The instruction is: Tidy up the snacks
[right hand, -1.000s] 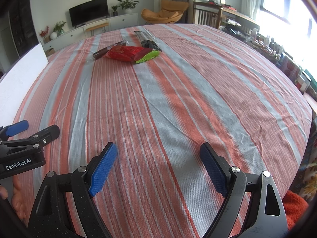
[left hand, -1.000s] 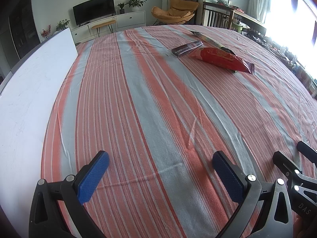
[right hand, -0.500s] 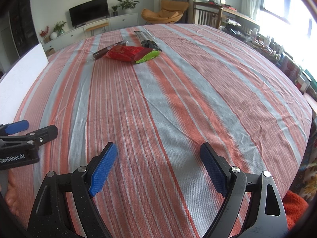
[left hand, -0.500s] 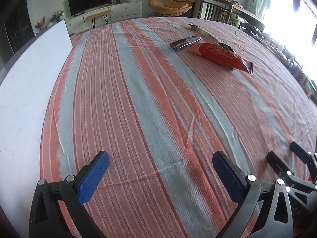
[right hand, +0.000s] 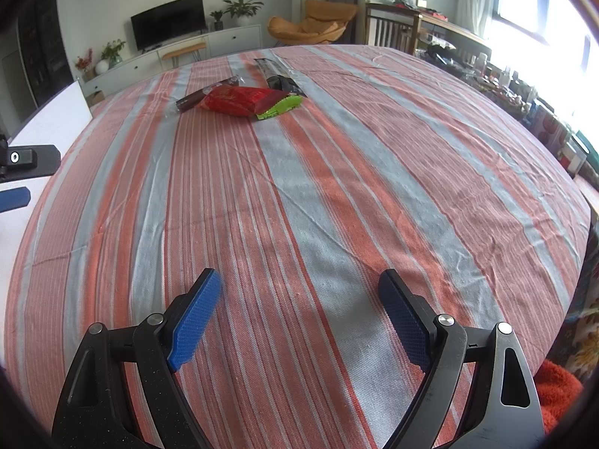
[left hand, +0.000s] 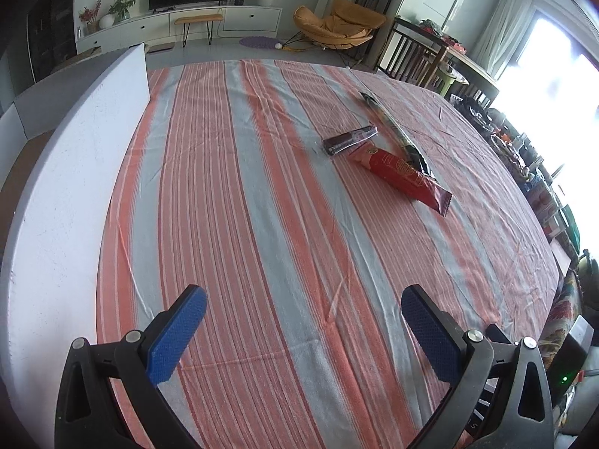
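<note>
- The left tongs point(left hand: 303, 316), black-armed with blue textured pads, stand wide apart with nothing between them, only striped cloth below.
- The right tongs point(right hand: 299, 293), of the same build, are likewise spread wide and empty above the cloth.
- The counter is covered by an orange, grey and white striped tablecloth point(right hand: 337, 187), lightly creased.
- Toward the far side of the counter lies a small cluster of snacks, well apart from both tongs.
- A long red foil snack packet point(left hand: 400, 176) lies flat at a slant; in the right wrist view it looks puffier point(right hand: 239, 99).
- A slim dark wrapped snack bar point(left hand: 350, 140) lies touching the red packet's far end.
- A long narrow dark sleeve packet point(left hand: 393, 131) runs behind the red packet.
- A bright green wrapper point(right hand: 280, 108) pokes out from beside the red packet.
- A white flat board point(left hand: 67, 187) borders the cloth on the left.
</note>
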